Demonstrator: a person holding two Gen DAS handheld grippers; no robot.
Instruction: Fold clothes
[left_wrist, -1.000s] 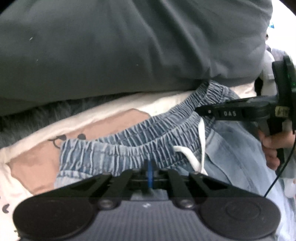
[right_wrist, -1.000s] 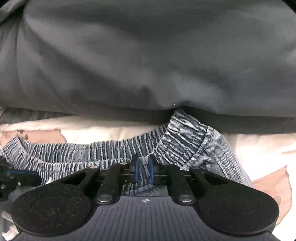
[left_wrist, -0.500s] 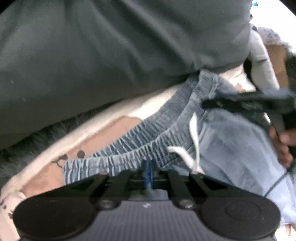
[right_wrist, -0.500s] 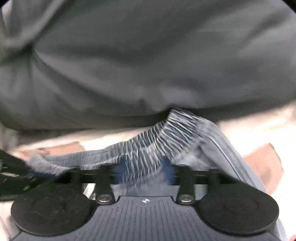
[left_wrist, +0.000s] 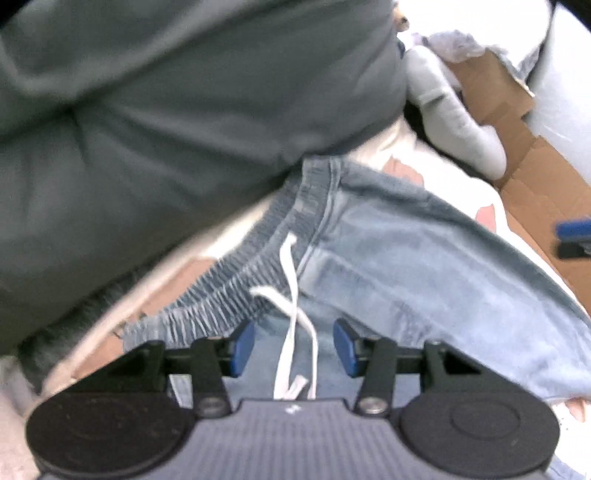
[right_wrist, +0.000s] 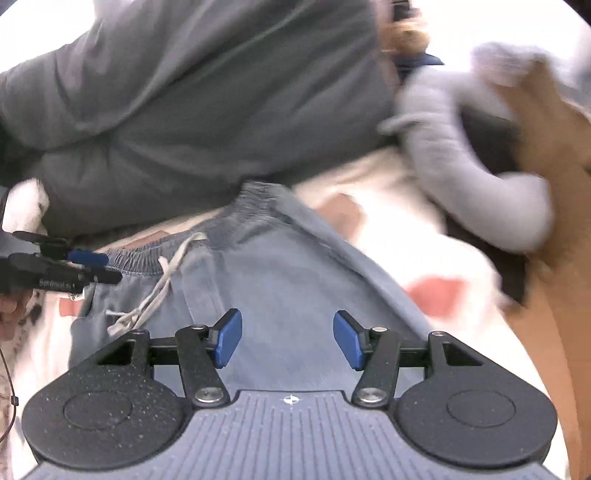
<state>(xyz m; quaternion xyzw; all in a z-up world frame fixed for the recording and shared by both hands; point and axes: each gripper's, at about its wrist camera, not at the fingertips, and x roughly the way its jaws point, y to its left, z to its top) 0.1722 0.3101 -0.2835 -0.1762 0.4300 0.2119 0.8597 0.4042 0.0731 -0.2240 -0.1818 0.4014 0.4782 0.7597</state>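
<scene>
Light blue jeans (left_wrist: 406, 258) are laid flat directly ahead of and beneath both hand-held grippers. The left hand-held gripper (left_wrist: 293, 345) is seen opening, its white drawstring (left_wrist: 295, 295) lying between the jaws, ungripped. The right hand-held gripper (right_wrist: 288, 341) is opening over the denim, nothing held. A grey quilt (right_wrist: 203, 110) lies beyond the waistband (left_wrist: 229, 291).

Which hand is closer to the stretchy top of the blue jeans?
Left. The left gripper, jaws opening, hangs right beside the light blue denim jeans' elastic waistband; the right gripper hangs over the leg.

Patterned cream bedsheet (right_wrist: 417, 254) under denim trousers (right_wrist: 280, 295), grey pillow (right_wrist: 192, 110)
</scene>
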